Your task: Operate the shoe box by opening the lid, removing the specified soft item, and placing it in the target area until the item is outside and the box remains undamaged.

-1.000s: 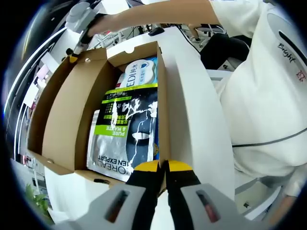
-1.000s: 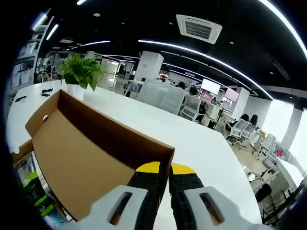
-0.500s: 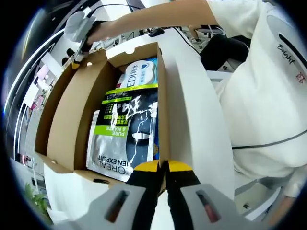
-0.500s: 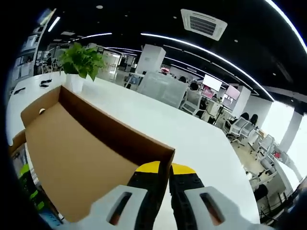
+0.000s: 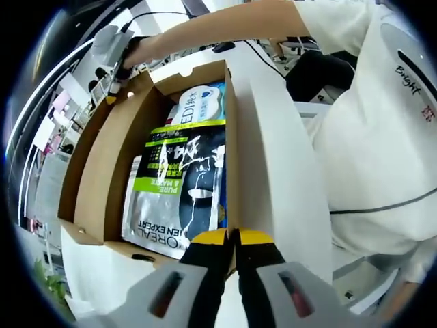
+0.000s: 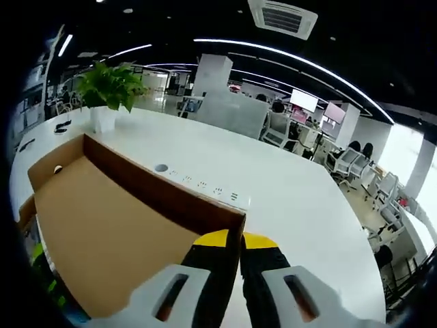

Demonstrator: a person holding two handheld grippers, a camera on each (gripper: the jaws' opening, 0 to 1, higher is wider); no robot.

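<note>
In the left gripper view, a flat sachet (image 5: 179,188) lies inside the open shoe box (image 5: 102,171), and it carries most of the readable print. On its green band the words "PURE & MATTE" can be read, and near its lower end "MEN EXPERT" and "L'OREAL", with the first letters partly cut by the box edge. The smaller lines on the band are too small to read. Behind it lies a white and blue pack (image 5: 198,102) with the letters "EDI" and some signs beside them that I cannot read. On the white shirt (image 5: 382,123) of the person stands the word "Bright" in dark script.
</note>
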